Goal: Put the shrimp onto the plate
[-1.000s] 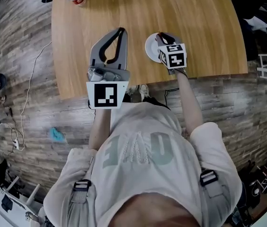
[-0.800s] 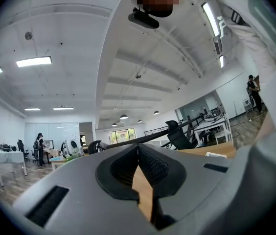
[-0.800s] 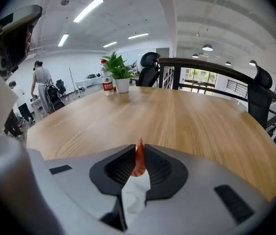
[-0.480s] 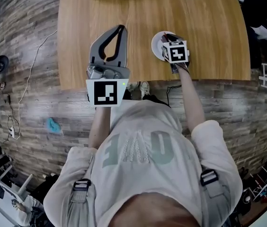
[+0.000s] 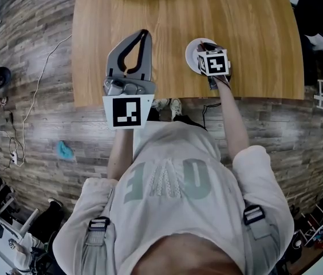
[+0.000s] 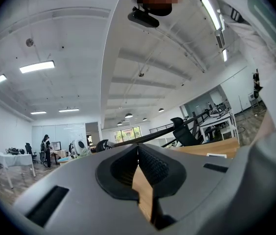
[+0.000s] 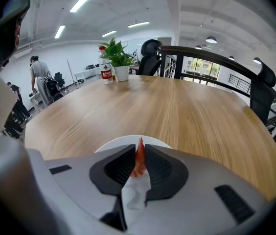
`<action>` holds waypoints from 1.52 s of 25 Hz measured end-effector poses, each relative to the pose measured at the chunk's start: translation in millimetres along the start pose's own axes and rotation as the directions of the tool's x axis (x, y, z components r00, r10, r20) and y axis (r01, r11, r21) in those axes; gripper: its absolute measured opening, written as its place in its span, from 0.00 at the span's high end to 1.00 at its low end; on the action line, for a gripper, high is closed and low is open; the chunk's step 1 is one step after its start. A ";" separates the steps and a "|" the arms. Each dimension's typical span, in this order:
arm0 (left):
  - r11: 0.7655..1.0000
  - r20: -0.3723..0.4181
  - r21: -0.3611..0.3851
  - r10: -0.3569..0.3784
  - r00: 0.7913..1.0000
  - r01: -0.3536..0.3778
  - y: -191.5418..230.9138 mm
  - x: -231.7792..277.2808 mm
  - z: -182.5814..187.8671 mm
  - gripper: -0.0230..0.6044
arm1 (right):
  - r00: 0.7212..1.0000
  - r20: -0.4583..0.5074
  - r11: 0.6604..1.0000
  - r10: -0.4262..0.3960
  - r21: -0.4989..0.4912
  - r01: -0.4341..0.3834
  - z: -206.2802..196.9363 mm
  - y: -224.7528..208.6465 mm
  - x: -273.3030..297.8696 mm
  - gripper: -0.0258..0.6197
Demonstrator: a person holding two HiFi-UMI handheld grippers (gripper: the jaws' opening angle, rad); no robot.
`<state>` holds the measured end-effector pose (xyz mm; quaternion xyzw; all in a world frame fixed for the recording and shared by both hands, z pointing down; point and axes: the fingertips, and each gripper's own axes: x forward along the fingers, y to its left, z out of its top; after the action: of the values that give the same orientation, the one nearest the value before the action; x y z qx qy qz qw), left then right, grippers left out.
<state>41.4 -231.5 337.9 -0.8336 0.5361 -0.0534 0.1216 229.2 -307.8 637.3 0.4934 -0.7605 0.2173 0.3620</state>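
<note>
The right tool has its jaws pressed onto the shrimp, a thin red-orange piece that stands upright in the slot between the two dark pads, its pointed end poking just past the jaw tips. The shrimp is in the tool's pinch and over the plate, whose white rim shows just beyond the jaws on both sides. Whether the shrimp touches the plate cannot be told. In the head view this tool sits over the near part of the plate, close to the counter's near edge, with its marker cube on top hiding much of the dish. The left tool is held well to the left of the plate, above the counter's near edge. Its jaws meet at the tips with nothing between them, and only the wood shows through the narrow gap lower down. Far across the counter, in the right gripper view, stand a bottle with a red label and a potted plant, just beside each other.
</note>
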 end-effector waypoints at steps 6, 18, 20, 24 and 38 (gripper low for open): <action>1.000 0.006 -0.010 0.020 1.000 -0.019 7.0 0.1 -0.6 0.95 | 1.000 -0.002 1.000 -0.009 0.006 0.009 -1.4 -3.4 1.4 0.86; 1.000 0.009 -0.016 0.004 1.000 -0.004 4.9 -0.3 0.7 0.95 | 1.000 0.013 1.000 -0.019 0.023 0.018 0.8 -8.4 -3.8 0.83; 1.000 0.008 -0.027 0.007 1.000 -0.007 5.6 0.2 -0.2 0.95 | 1.000 0.018 0.999 -0.010 0.034 0.009 1.2 -7.9 -3.6 0.82; 1.000 0.011 -0.010 -0.002 1.000 0.002 4.9 1.5 -0.7 0.95 | 0.999 0.037 0.999 -0.015 0.049 0.013 5.1 -9.0 -8.2 0.82; 0.998 0.078 -0.015 -0.052 0.996 0.054 -4.2 12.0 16.0 0.95 | 0.873 0.482 0.994 -0.074 0.109 0.024 148.8 -19.0 -126.4 0.82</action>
<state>53.6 -238.4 323.1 -0.8500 0.5090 -0.0196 0.1341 228.2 -343.0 444.3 0.5686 -0.8024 0.1149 0.1402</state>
